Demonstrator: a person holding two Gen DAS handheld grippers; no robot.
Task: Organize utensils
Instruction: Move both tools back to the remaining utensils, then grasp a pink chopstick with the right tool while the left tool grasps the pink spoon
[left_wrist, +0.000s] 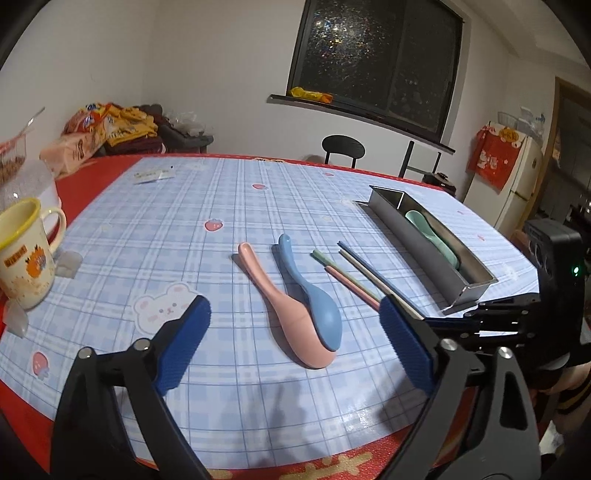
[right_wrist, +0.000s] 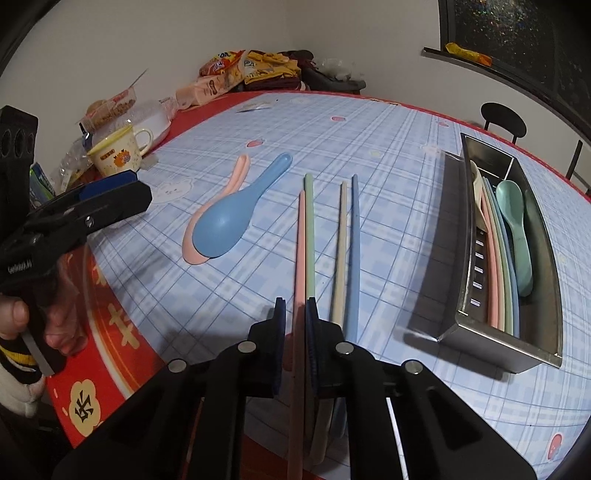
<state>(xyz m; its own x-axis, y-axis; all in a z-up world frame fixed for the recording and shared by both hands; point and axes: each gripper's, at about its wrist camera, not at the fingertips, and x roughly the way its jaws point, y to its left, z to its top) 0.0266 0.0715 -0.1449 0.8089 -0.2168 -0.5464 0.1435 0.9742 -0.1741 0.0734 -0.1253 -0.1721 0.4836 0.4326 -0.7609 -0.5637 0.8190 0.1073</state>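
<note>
Utensils lie on a plaid table (left_wrist: 155, 221) in the left wrist view. The left gripper (left_wrist: 295, 325) hangs with its blue pads (left_wrist: 181, 347) spread wide, holding nothing, above the near edge. Between the pads sit 2 spoons: a pink spoon (left_wrist: 273, 306) and a blue spoon (left_wrist: 306, 291), the blue bowl resting on the pink bowl, handles pointing toward the far edge. Just right of them lie 4 chopsticks (left_wrist: 354, 273) in pink, green, beige and blue. A steel tray (left_wrist: 421, 254) stands near the right edge, with a mint spoon (left_wrist: 432, 236) inside. The right gripper (left_wrist: 491, 317) reaches in from the right, at the near end of the chopsticks. A mug (left_wrist: 26, 251) stands by the left edge.

From the right wrist, the right gripper (right_wrist: 295, 317) has its pads nearly pressed together on the pink chopstick (right_wrist: 301, 251), close to the near edge. The green chopstick (right_wrist: 309, 229) lies touching it on the right; the beige chopstick (right_wrist: 340, 251) and blue chopstick (right_wrist: 355, 251) lie just beside. The blue spoon (right_wrist: 229, 218) covers the pink spoon (right_wrist: 236, 177) to the left. The tray (right_wrist: 465, 221) at the right edge holds the mint spoon (right_wrist: 517, 236) and several chopsticks. The left gripper (right_wrist: 107, 192) shows at the left, beside the mug (right_wrist: 114, 155).
</note>
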